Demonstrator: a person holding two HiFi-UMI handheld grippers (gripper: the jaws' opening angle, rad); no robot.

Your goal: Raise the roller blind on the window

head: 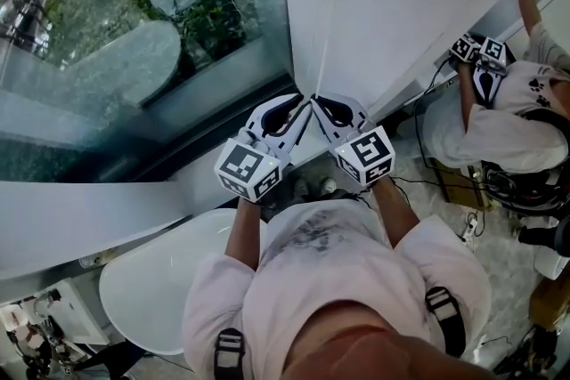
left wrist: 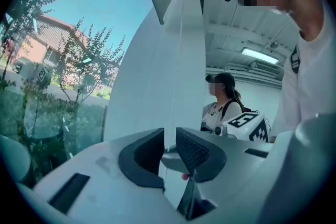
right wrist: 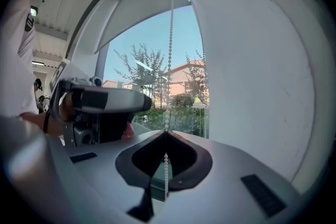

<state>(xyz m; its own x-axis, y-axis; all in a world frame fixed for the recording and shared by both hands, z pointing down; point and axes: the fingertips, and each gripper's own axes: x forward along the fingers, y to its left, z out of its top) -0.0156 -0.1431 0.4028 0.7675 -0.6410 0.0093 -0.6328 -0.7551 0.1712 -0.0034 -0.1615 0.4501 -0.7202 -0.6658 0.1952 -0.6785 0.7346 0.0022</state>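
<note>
roller blind (right wrist: 149, 5): covers only the top of the window (head: 116, 40); trees and sky show below its edge | bead chain (right wrist: 170, 50): hangs straight beside the white wall (right wrist: 252, 71) | right gripper (right wrist: 166, 134): jaws pinched on the chain | left gripper (left wrist: 169, 152): jaws narrowly apart; just beside the right

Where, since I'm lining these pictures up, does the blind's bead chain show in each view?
Head view: bead chain, a faint line down the white window frame, upper centre.
Left gripper view: faint thin line above the open left gripper; beads unclear.
Right gripper view: centre, hanging into the right gripper, which is shut on it.
Shared landmark: the white window frame.
</note>
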